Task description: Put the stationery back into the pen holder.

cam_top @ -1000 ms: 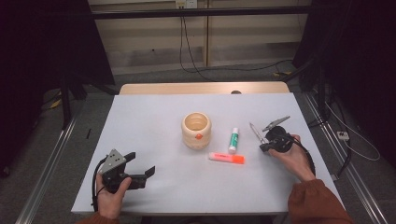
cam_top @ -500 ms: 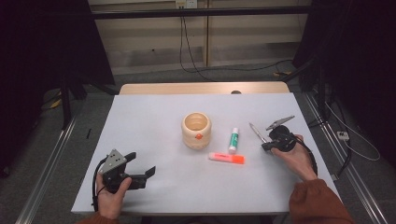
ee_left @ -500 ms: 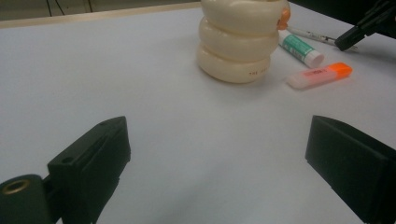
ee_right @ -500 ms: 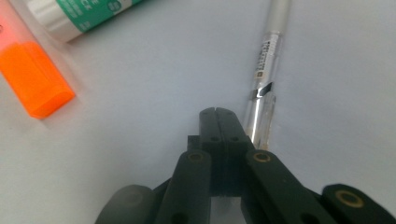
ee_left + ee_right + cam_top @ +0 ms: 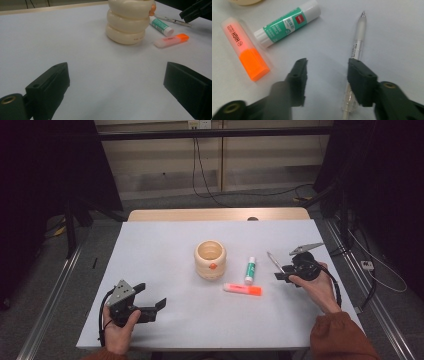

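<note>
Right gripper jaws just opened from shut, nothing between them; pen lies under the right jaw, probably lining up a grab. Left gripper spread wide, parked on table, empty.

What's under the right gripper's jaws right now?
Under the right gripper, whose jaws have just been opening, lies the pen on bare table, nothing gripped. One jaw covers part of its barrel.

Beside the cream ribbed ceramic pot: a green-and-white glue stick, an orange highlighter, a clear pen; white worktop.
</note>
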The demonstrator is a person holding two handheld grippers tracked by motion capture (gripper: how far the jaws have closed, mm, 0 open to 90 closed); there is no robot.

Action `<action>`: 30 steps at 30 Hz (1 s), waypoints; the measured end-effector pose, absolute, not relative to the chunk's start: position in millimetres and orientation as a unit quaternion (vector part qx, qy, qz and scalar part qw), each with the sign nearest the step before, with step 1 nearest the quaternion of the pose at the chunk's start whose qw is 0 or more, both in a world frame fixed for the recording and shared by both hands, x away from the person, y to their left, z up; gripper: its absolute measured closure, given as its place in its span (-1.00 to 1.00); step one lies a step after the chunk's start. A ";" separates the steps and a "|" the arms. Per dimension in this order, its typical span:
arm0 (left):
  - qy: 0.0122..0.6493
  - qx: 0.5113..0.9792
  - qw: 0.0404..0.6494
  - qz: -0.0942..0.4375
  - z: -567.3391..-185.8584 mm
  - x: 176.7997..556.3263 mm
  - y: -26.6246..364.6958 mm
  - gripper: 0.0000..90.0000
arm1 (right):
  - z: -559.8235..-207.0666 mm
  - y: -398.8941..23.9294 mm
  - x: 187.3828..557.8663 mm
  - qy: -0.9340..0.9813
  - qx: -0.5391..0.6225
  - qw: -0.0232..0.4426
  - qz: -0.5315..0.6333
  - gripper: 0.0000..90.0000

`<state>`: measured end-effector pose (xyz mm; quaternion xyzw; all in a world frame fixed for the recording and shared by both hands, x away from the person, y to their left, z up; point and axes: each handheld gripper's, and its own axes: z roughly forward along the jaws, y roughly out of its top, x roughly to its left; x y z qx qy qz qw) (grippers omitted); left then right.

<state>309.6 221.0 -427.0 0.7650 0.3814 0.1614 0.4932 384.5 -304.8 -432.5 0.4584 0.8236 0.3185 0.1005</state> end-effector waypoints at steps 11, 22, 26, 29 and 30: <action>0.383 0.767 0.487 0.167 -427.8 309.8 220.9 -0.85 | -425.8 -299.0 389.5 0.817 0.468 0.115 0.317 -0.75; 0.383 0.769 0.485 0.166 -428.1 310.2 220.4 -0.85 | -421.3 -296.2 414.4 0.810 0.487 0.109 0.308 -0.72; 0.383 0.769 0.486 0.164 -428.1 310.2 220.2 -0.85 | -420.3 -292.6 425.0 0.814 0.483 0.110 0.303 -0.70; 0.379 0.769 0.488 0.165 -427.7 309.7 220.0 -0.85 | -418.4 -291.2 431.8 0.823 0.471 0.108 0.298 -0.72; 0.379 0.768 0.488 0.165 -427.6 309.6 220.1 -0.85 | -417.6 -291.0 434.4 0.823 0.470 0.110 0.298 -0.72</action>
